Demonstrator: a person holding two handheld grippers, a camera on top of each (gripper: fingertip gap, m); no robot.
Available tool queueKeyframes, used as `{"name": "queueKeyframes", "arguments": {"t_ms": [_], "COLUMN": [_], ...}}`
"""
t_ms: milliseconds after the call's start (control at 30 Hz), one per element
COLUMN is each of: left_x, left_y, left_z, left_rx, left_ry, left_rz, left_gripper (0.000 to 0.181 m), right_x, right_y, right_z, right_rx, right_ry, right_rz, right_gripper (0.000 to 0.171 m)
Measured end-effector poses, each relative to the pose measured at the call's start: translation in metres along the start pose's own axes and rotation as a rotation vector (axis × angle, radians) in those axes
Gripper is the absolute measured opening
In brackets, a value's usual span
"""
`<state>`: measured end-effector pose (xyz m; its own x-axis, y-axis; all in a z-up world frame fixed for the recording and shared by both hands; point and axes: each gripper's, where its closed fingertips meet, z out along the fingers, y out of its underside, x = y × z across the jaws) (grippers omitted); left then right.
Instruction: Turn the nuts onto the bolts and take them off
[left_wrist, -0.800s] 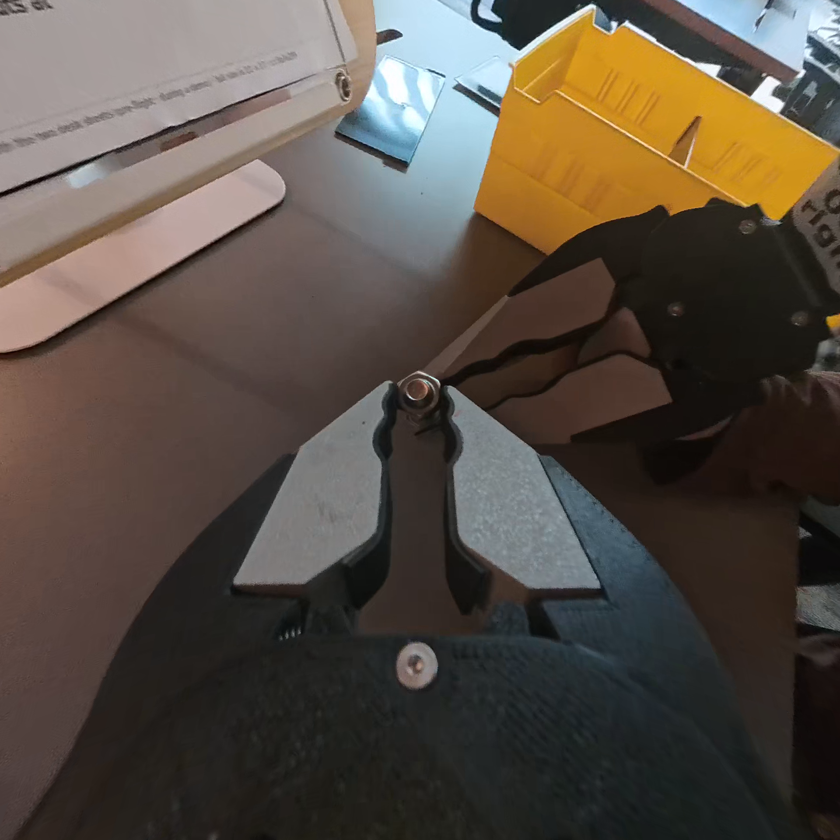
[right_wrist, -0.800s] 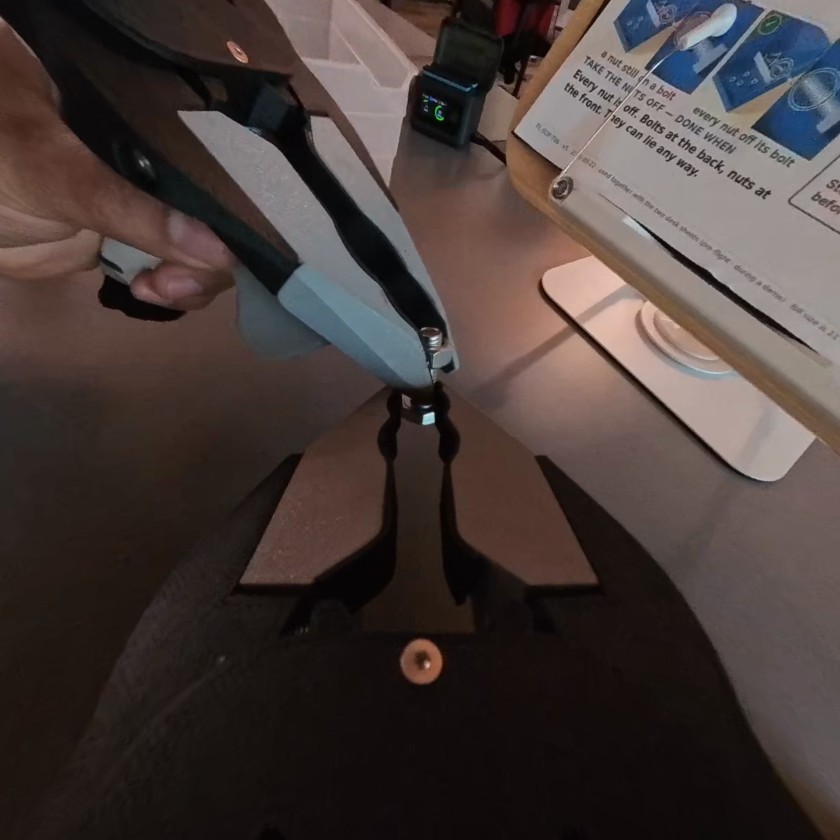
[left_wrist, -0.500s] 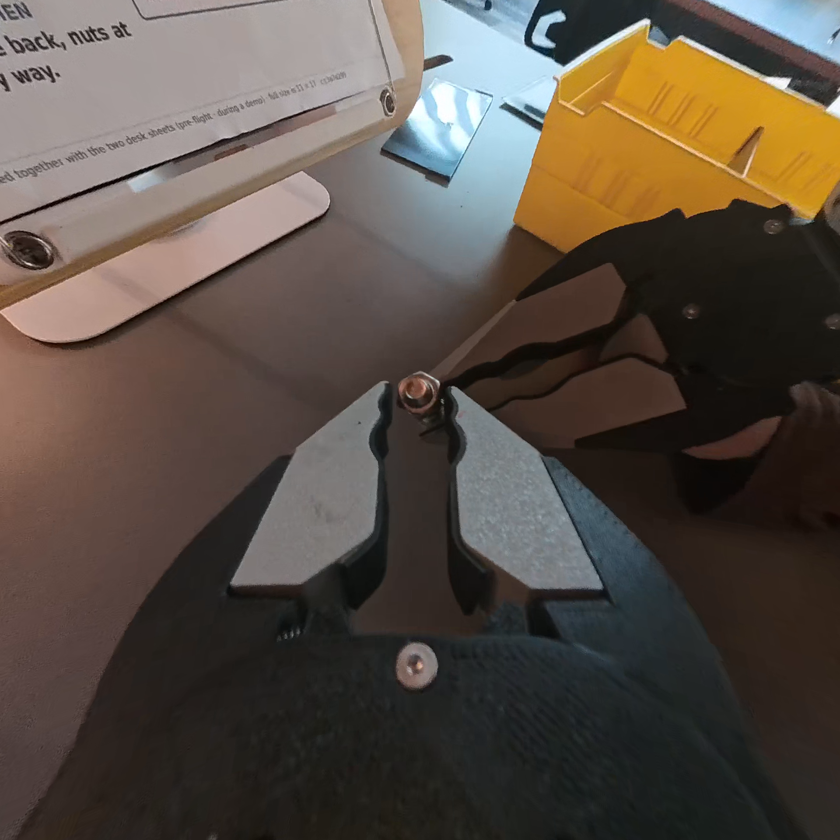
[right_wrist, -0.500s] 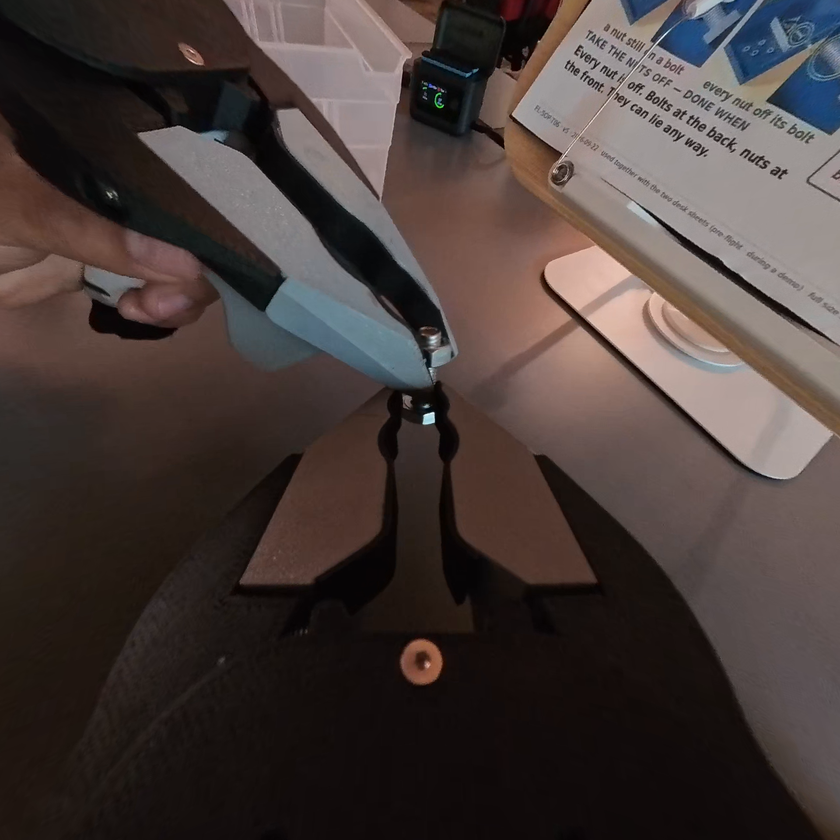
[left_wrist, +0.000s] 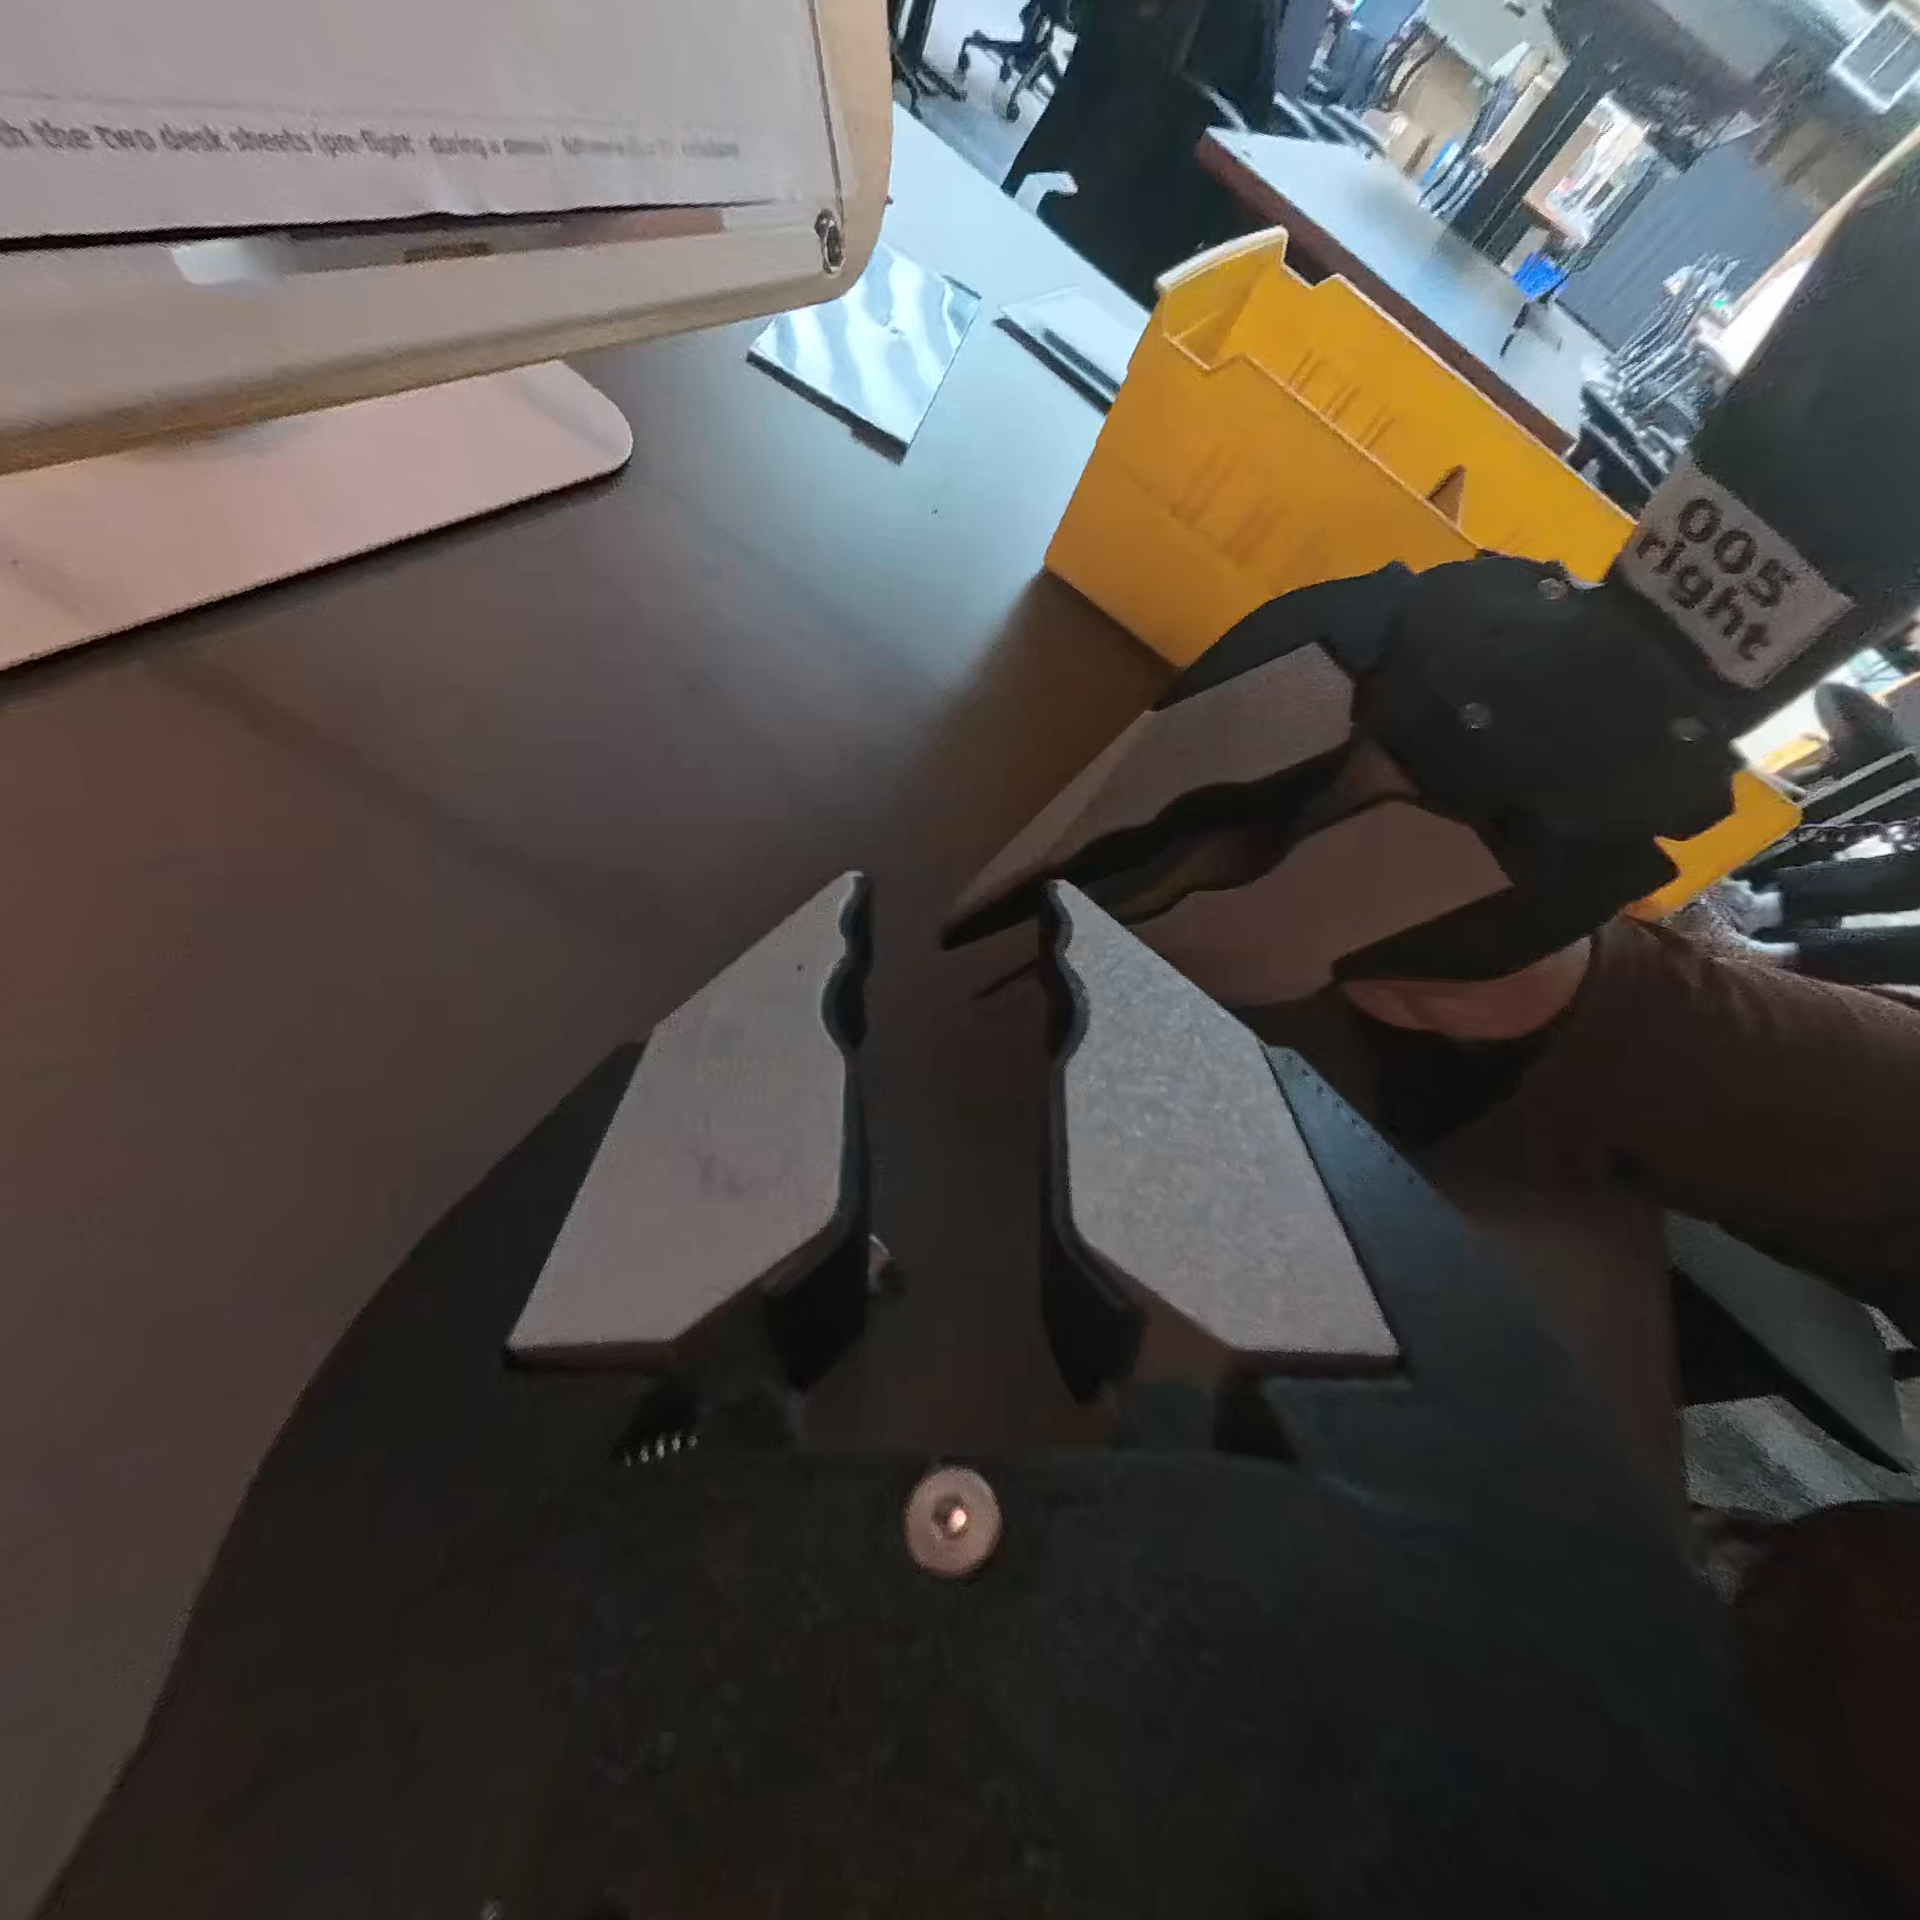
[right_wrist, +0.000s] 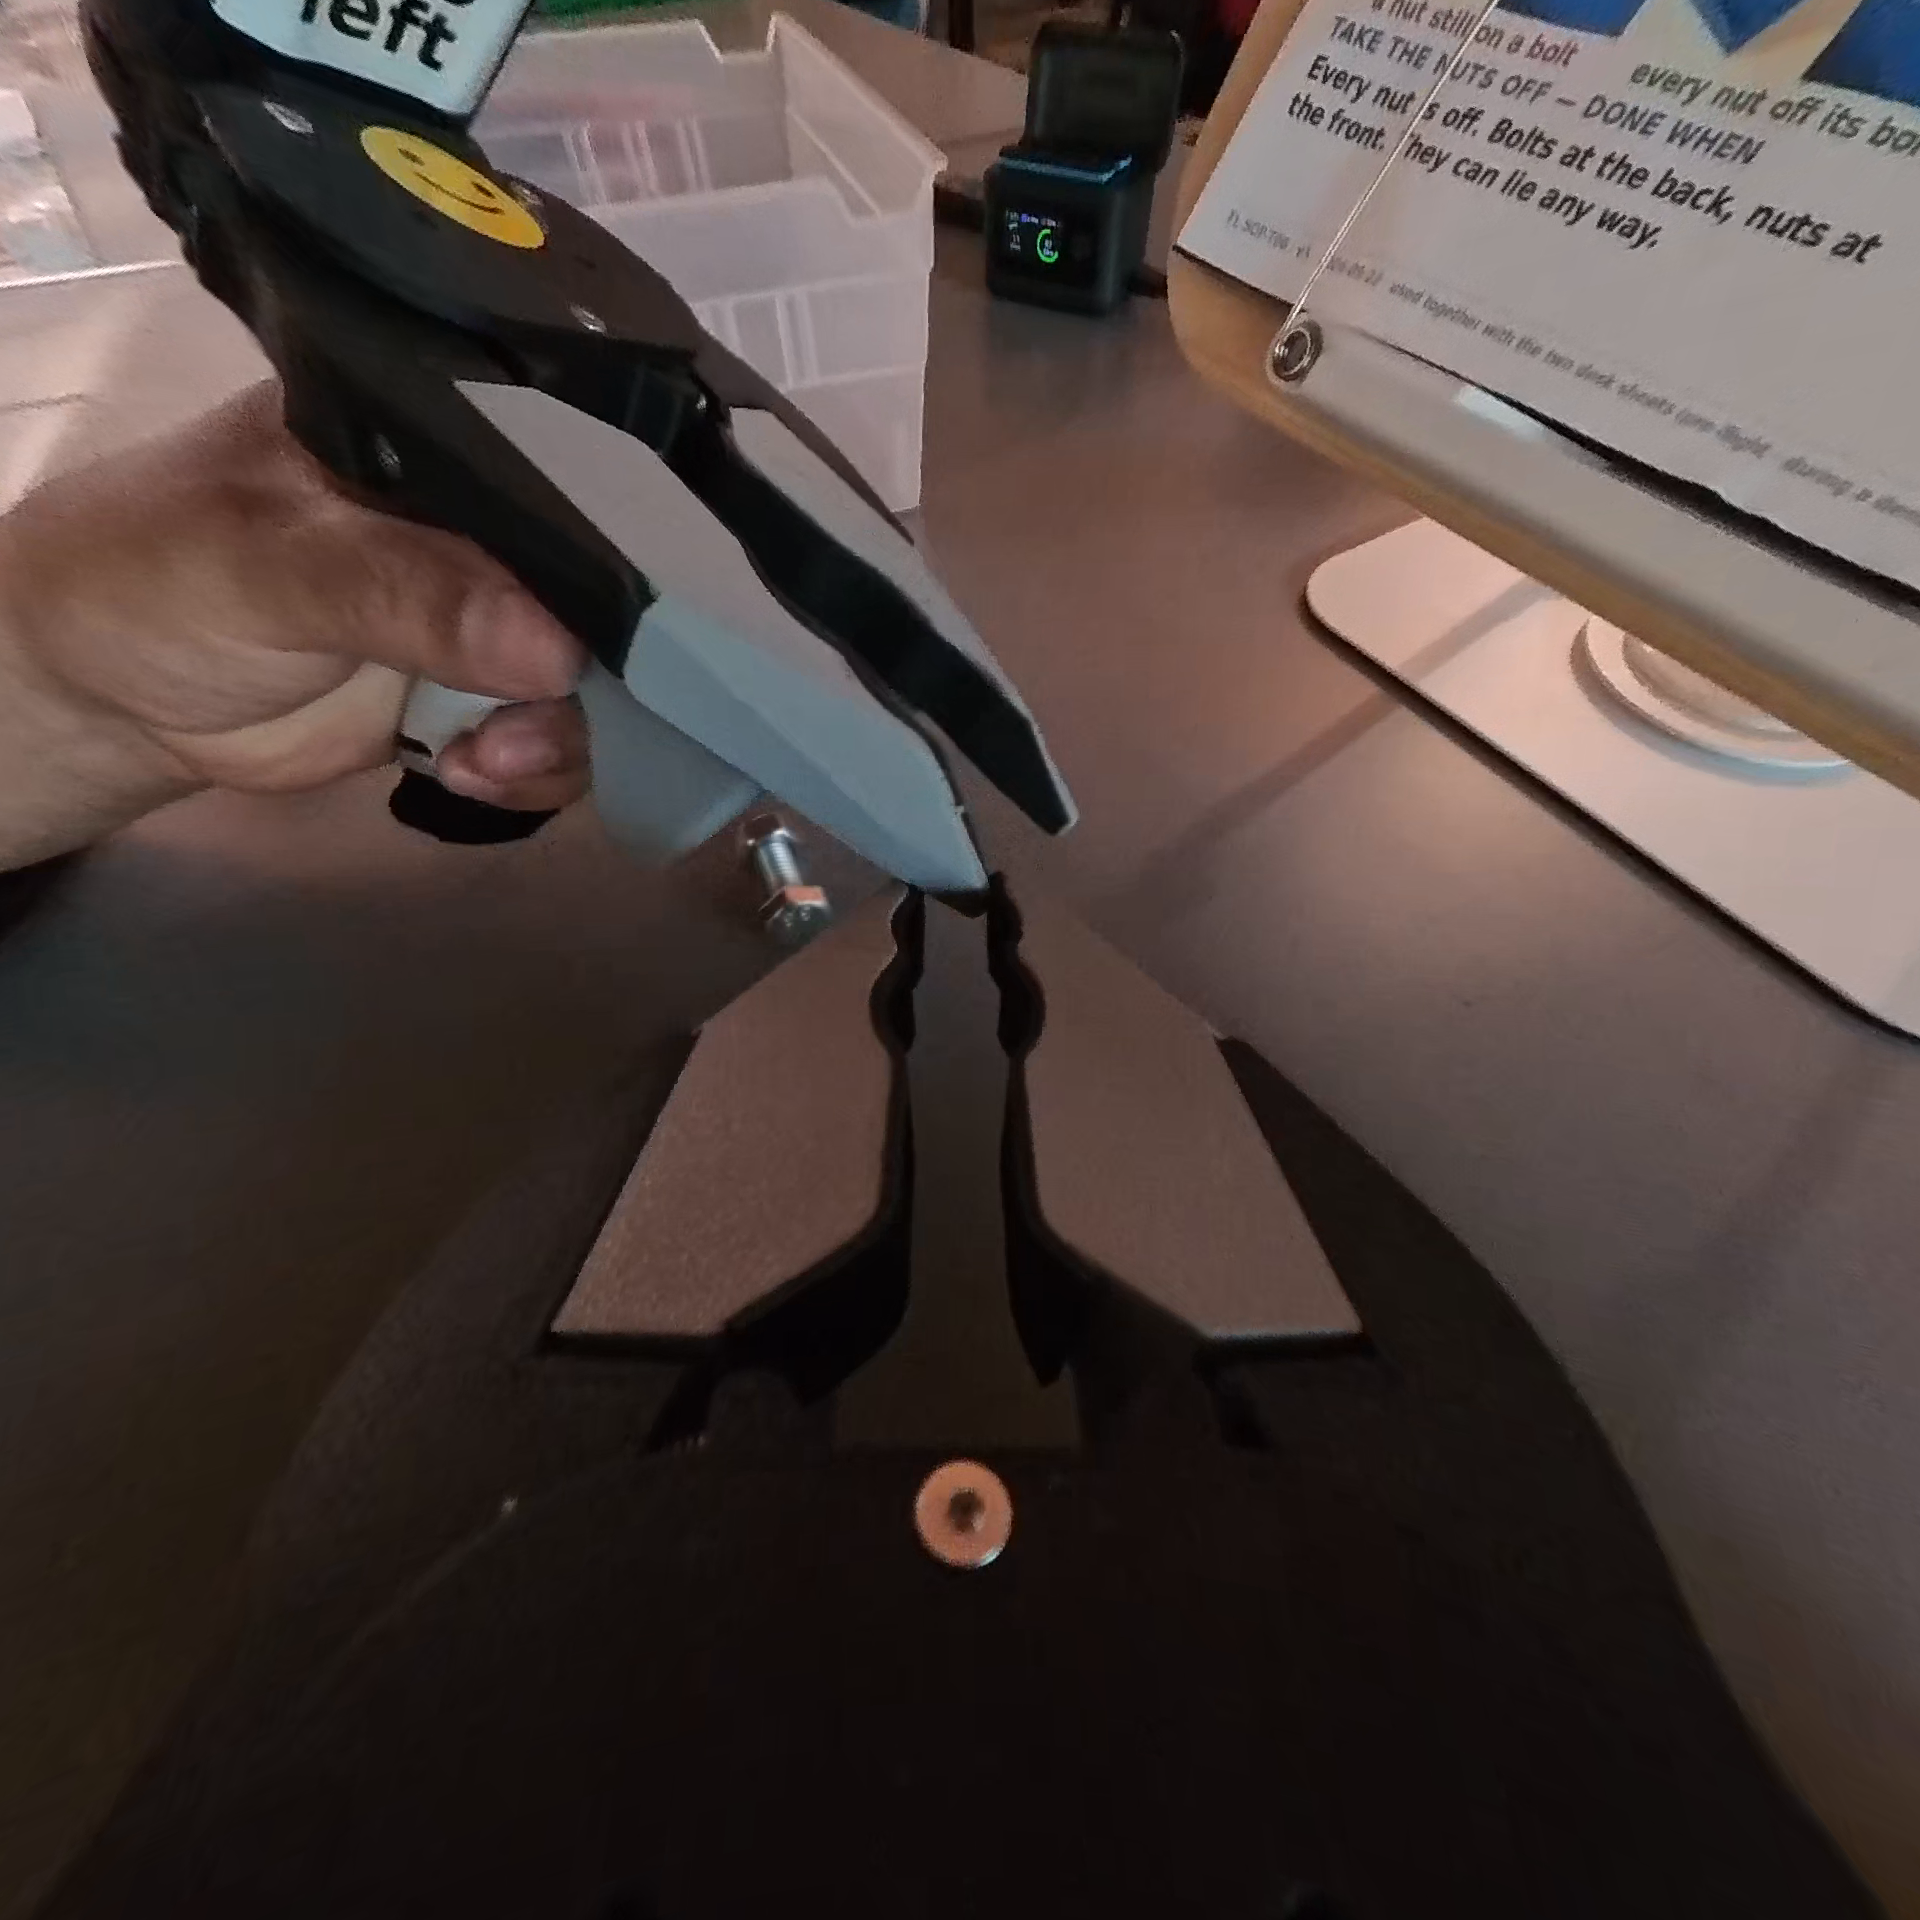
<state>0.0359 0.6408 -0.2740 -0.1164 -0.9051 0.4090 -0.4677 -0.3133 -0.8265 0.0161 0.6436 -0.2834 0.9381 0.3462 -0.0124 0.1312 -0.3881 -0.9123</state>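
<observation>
A silver bolt with a nut on it (right_wrist: 784, 883) sits free just below the left gripper, on or just above the dark table (right_wrist: 312, 1143). No gripper holds it, and it is hidden in the left wrist view. My left gripper (left_wrist: 956, 894) is open and empty, its jaws wide apart. It also shows in the right wrist view (right_wrist: 1013, 847), held by a hand. My right gripper (right_wrist: 956, 904) has its jaws a narrow gap apart with nothing between them. Its tips meet the left gripper's tips, and it also shows in the left wrist view (left_wrist: 977, 920).
A yellow bin (left_wrist: 1247, 499) stands behind the right gripper. A board with a paper sheet on a white stand (right_wrist: 1558, 727) is at the back, its base also in the left wrist view (left_wrist: 312, 499). A clear plastic bin (right_wrist: 769, 260) and a small black device (right_wrist: 1060, 229) stand farther back. My left and right fingertips are right by each other.
Both grippers were shut on the bolt and its nut, tip to tip. Now the left gripper has opened wide, the right gripper no longer holds it, and the bolt has dropped below the left gripper.
</observation>
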Motion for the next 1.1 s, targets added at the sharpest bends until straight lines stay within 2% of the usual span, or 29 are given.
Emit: {"name": "queueKeyframes", "arguments": {"t_ms": [100, 200, 233, 367, 467, 700, 767, 867, 967, 1100], "left_x": [-0.004, -0.010, -0.013, -0.026, -0.017, -0.010, 0.005, 0.054, 0.081, 0.100], "left_y": [-0.002, -0.002, -0.002, -0.015, -0.031, -0.042, -0.050, -0.048, -0.048, -0.057], "left_z": [-0.004, -0.007, -0.008, -0.023, -0.039, -0.052, -0.056, -0.061, -0.074, -0.097], "left_rx": [0.009, 0.008, 0.009, 0.044, 0.120, 0.173, 0.233, 0.300, 0.376, 0.471], "left_ry": [-0.015, -0.045, -0.068, -0.209, -0.202, -0.175, -0.119, 0.171, 0.319, 0.484], "left_rz": [0.002, 0.018, 0.032, 0.140, 0.231, 0.292, 0.350, 0.436, 0.494, 0.440], "left_gripper": [0.036, 0.043, 0.044, 0.034, 0.020, 0.025, 0.022, 0.015, 0.006, 0.016], "right_x": [-0.002, -0.004, -0.004, -0.004, -0.012, -0.056, -0.062, -0.065, -0.058, -0.056], "right_y": [0.000, -0.007, -0.008, -0.002, 0.002, 0.007, 0.013, 0.021, 0.022, 0.025], "right_z": [0.000, -0.004, -0.005, 0.000, 0.005, 0.024, 0.030, 0.041, 0.047, 0.052], "right_rx": [0.001, 0.053, 0.064, 0.023, -0.014, -0.091, -0.128, -0.196, -0.228, -0.239], "right_ry": [-0.030, -0.053, -0.056, -0.053, -0.061, -0.130, -0.080, -0.038, 0.035, 0.052], "right_rz": [0.019, 0.011, 0.010, -0.002, -0.060, -0.301, -0.429, -0.541, -0.612, -0.641], "right_gripper": [0.007, 0.026, 0.027, 0.027, 0.027, 0.030, 0.025, 0.024, 0.024, 0.022]}}
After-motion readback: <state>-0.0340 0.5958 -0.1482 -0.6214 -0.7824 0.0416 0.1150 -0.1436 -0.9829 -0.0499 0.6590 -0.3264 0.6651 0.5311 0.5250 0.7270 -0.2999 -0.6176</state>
